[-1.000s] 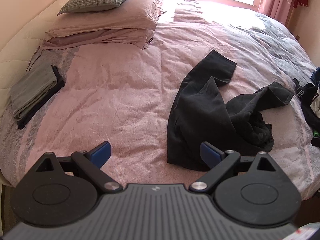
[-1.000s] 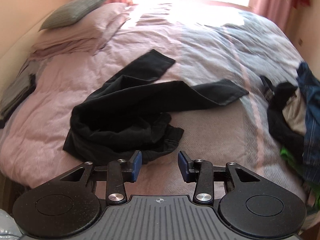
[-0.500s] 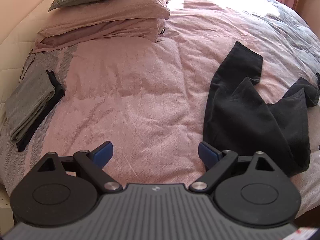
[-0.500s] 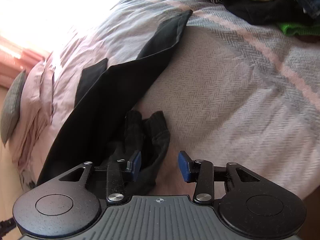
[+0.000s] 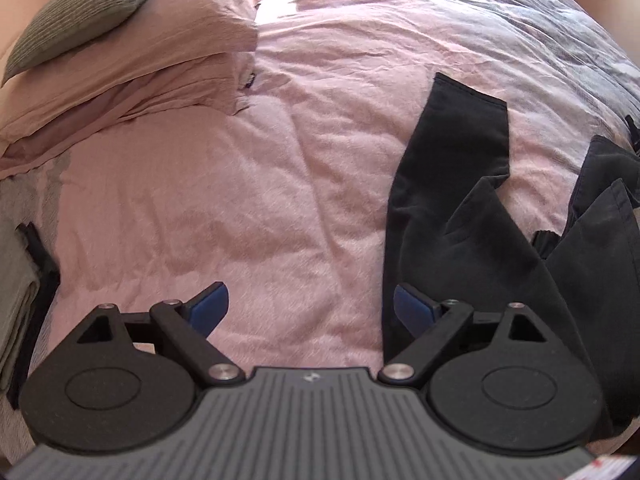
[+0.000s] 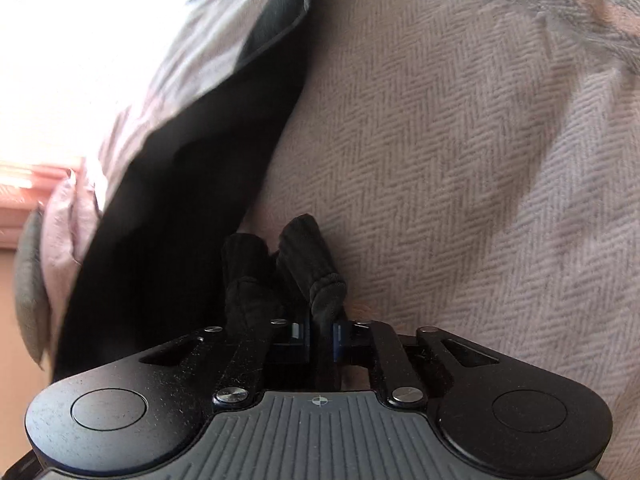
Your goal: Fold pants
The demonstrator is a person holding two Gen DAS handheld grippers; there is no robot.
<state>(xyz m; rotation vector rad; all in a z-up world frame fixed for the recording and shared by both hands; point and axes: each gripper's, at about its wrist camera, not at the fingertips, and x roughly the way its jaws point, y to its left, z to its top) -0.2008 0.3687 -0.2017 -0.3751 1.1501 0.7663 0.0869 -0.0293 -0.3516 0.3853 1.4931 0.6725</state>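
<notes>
Black pants (image 5: 452, 184) crumpled on a pink bed (image 5: 248, 184).
Right tool (image 6: 320, 334) pinches pants fabric (a bunched fold); left tool (image 5: 306, 306), just narrowing, gapes released above bedding.

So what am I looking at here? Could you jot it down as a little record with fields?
place: bed with pink cover
garment: black pants, crumpled, not yet folded
right gripper: shut on a bunched bit of the pants
left gripper: open, nothing between its fingers, beside the pants' edge
also there: pink pillows, grey cushion, folded grey cloth
</notes>
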